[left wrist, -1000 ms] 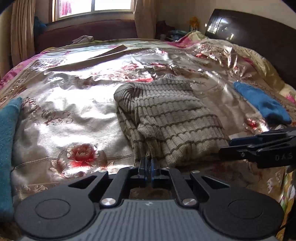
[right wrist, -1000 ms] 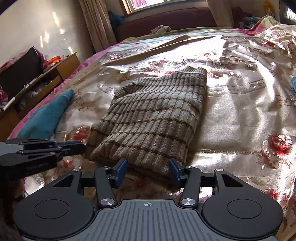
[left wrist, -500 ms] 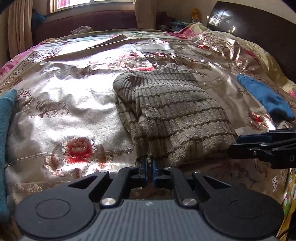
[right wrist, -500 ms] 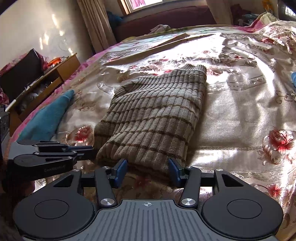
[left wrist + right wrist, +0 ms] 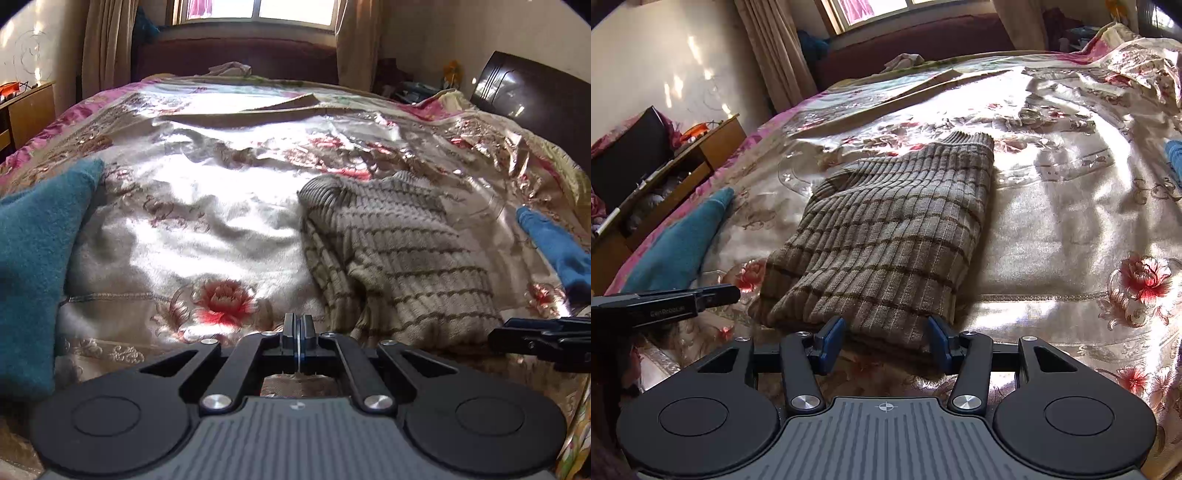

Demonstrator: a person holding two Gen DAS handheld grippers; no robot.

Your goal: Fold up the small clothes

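Two grippers flank the folded sweater (image 5: 886,236), which lies mid-frame on the flowered bedspread (image 5: 192,221), probably so I can take its near hem from both sides for another fold. My right gripper (image 5: 884,341) is spread wide, holding nothing, with the near hem just beyond its fingertips. My left gripper (image 5: 297,341) is pressed closed and seems empty, the sweater right of it.

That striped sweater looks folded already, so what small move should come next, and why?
Probably draw the right claw back from the sweater. Its jaws are open, straddling the near edge without gripping, the left claw is shut and empty beside it, and the sweater lies folded on the bedspread.
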